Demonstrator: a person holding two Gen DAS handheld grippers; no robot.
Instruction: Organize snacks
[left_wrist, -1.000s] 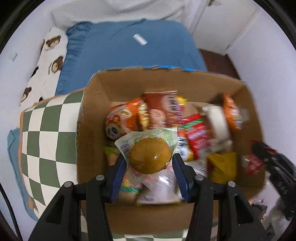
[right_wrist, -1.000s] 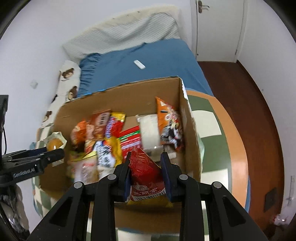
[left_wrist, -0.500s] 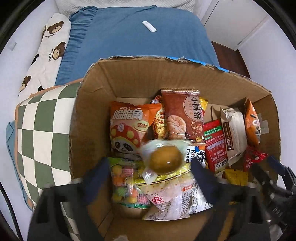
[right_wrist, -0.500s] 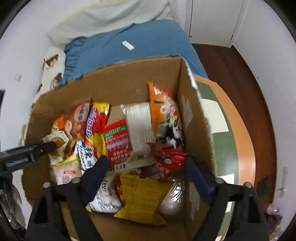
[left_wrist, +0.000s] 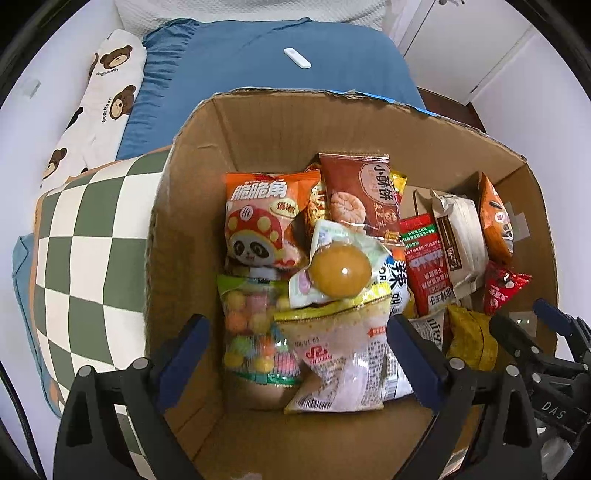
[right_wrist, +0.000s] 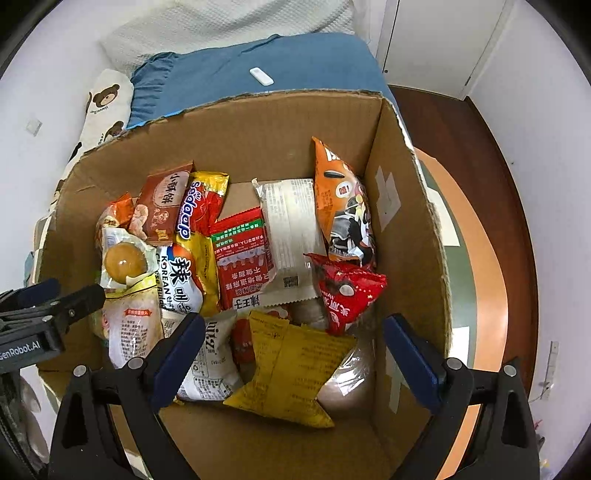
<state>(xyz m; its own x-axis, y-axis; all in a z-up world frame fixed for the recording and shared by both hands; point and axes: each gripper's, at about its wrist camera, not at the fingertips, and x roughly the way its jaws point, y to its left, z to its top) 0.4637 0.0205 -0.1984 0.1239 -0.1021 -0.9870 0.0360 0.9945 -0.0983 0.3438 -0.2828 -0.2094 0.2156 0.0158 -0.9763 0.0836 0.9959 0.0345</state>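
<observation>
Blue-covered bed (left_wrist: 280, 85) at the back, with a bear-print pillow (left_wrist: 103, 107) along its left edge and a small white remote (left_wrist: 297, 58) lying on the cover. Green-and-white checkered cloth (left_wrist: 81, 258) spread beneath and to the left of an open cardboard box (left_wrist: 184, 236), which stands on it. Snacks packed inside the box: an orange panda chip bag (left_wrist: 264, 218) leaning near the left wall, a brown biscuit pack (left_wrist: 360, 195) just beside it, a white pouch (left_wrist: 458, 236) and a red sachet (left_wrist: 424, 262) toward the right. Sealed braised egg pack (left_wrist: 340, 271) resting on top of the pile at centre-left, free of any finger; candy-ball bag (left_wrist: 251, 325) below it. Red triangular packet (right_wrist: 349, 291) lying near the right wall, above a yellow wrapper (right_wrist: 291, 373), also untouched. Left gripper (left_wrist: 295, 354) spread wide above the near-left part of the box, holding nothing. Right gripper (right_wrist: 291, 354) likewise spread wide over the near-right part, empty.
</observation>
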